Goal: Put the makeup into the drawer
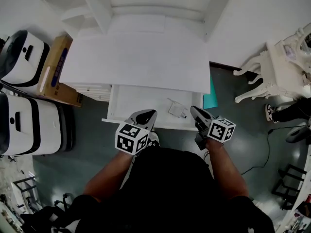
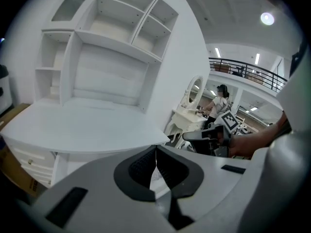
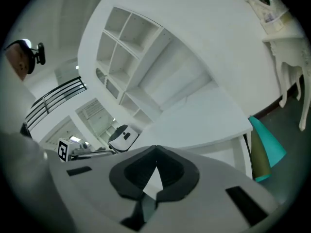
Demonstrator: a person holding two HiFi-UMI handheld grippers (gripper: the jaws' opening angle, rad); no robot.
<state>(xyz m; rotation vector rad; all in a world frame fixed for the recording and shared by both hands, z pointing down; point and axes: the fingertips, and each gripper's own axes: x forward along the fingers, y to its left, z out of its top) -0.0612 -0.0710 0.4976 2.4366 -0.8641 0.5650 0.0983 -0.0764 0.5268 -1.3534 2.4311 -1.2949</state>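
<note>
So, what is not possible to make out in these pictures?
- Small item in the drawer: head view, too small to identify.
- Drawer's front edge: head view, partly covered by the left gripper and right gripper.
- Drawer's inside: both gripper views, mostly hidden behind each gripper's own body.
- Shelves above the desk: head view, cut off by the top edge.

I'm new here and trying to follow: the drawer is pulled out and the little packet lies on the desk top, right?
Not quite. The drawer is pulled out, but the little packet lies inside it, not on the desk top. The head view shows this.
</note>
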